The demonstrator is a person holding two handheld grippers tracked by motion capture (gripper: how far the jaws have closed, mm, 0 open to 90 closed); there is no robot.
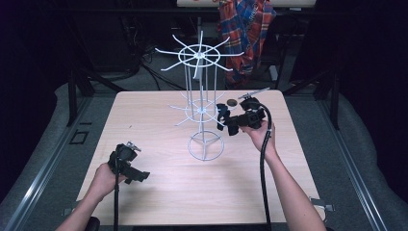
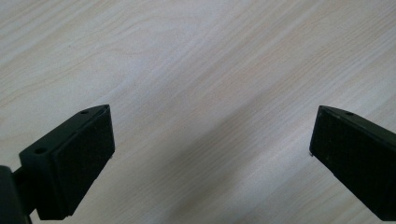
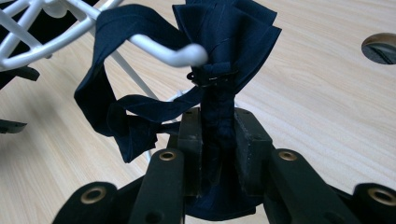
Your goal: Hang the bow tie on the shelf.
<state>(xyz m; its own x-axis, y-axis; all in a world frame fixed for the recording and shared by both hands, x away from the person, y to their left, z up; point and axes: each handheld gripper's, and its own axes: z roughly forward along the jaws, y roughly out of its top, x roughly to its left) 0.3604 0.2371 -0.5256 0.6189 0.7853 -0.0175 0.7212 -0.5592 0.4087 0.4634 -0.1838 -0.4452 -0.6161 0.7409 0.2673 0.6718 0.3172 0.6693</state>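
Observation:
A white wire display rack (image 1: 202, 96) stands upright in the middle of the wooden table (image 1: 159, 192). My right gripper (image 1: 224, 120) is at the rack's lower ring of hooks, shut on a dark navy bow tie (image 3: 219, 56). The bow tie's strap loops over a white hook (image 3: 173, 52) of the rack (image 3: 28, 32). My left gripper (image 1: 139, 176) rests low over the table's near left, open, with bare wood between its pads (image 2: 84, 158).
A round hole (image 1: 232, 102) sits in the table behind the right gripper, also seen as the hole (image 3: 380, 46). A plaid cloth (image 1: 248, 29) hangs on a chair beyond the table. Metal rails run along the floor on both sides.

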